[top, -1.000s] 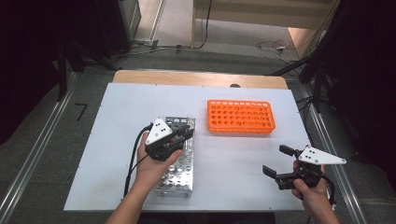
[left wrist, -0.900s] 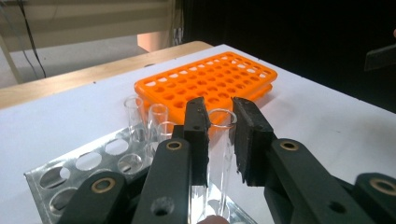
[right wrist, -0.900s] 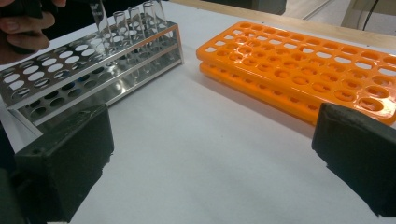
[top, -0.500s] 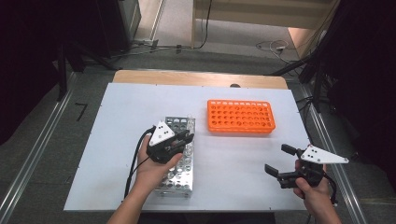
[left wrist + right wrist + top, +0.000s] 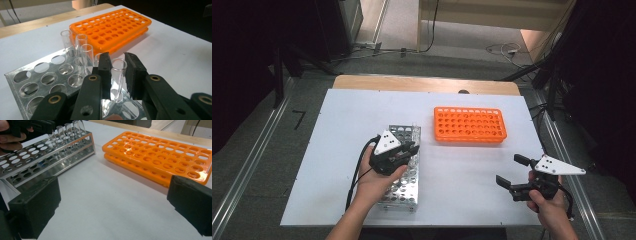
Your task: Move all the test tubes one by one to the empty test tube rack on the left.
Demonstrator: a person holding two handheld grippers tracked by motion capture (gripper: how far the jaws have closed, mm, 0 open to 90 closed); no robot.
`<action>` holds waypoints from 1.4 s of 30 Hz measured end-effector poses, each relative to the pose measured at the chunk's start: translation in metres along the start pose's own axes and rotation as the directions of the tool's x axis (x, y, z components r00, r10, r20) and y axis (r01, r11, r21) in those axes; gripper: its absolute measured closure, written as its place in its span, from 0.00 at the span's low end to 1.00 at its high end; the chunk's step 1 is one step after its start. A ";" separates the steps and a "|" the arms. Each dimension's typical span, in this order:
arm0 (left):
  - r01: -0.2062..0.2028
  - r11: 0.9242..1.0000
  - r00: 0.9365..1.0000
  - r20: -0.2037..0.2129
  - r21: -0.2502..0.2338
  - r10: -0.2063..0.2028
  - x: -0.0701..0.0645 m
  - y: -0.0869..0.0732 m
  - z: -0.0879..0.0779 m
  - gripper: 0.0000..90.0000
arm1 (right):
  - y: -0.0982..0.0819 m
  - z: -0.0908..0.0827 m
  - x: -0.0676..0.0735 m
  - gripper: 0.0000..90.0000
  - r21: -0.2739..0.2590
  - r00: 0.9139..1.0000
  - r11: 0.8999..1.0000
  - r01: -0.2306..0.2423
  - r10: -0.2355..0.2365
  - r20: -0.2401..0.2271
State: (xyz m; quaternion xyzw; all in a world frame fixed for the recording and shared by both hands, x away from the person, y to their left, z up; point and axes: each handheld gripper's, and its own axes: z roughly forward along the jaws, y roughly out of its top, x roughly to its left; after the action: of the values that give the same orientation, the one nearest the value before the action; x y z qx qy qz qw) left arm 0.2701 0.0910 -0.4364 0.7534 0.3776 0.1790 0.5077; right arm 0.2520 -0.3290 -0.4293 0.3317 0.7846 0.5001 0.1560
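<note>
Left gripper view: left tool (image 5: 117, 75), jaws drawn in on a clear glass tube (image 5: 118, 77), pads w/ tube between them, pressed to its sides just below the rim. Tube upright, lower end down in a hole of the metal rack (image 5: 37, 85), at the rack's edge nearest the orange rack (image 5: 112, 30). 3 more glass tubes (image 5: 80, 50) stand in holes just beyond the tool, between held tube and orange rack. High view: left tool (image 5: 409, 150) sits over the metal rack (image 5: 404, 195) at mid-left of the white surface (image 5: 337, 130), approx. over the rack's far half; left hand (image 5: 377, 182) comes in from below. Orange rack (image 5: 469, 124) lies apart, to the right and farther back, holes vacant. Right tool (image 5: 512, 172) w/ jaws wide apart, nothing between, near the surface's right front edge, well apart from both racks. Right gripper view: right tool (image 5: 112, 210) jaws spread at both frame edges, bare surface between; metal rack (image 5: 37, 157) at left, orange rack (image 5: 160, 152) at right.
</note>
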 end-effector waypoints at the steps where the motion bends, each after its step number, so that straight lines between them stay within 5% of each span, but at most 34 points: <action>1: 0.000 1.000 1.000 0.008 0.009 0.000 0.001 0.000 0.001 0.83 | 0.000 0.000 0.000 0.00 0.000 1.000 1.000 -0.001 0.001 0.001; 25: 0.006 0.994 1.000 0.016 0.107 -0.007 0.002 0.002 0.006 0.81 | -0.001 0.002 -0.001 0.00 0.009 1.000 1.000 -0.003 0.003 0.004; 42: -0.008 0.995 1.000 0.023 0.102 0.006 0.000 0.003 0.005 0.57 | -0.001 0.002 -0.002 0.00 0.008 1.000 1.000 0.001 -0.001 0.003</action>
State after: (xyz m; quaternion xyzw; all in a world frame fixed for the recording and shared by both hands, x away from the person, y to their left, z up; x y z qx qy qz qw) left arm 0.2743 0.0870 -0.4356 0.7817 0.3780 0.1528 0.4719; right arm 0.2541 -0.3296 -0.4314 0.3329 0.7863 0.4966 0.1562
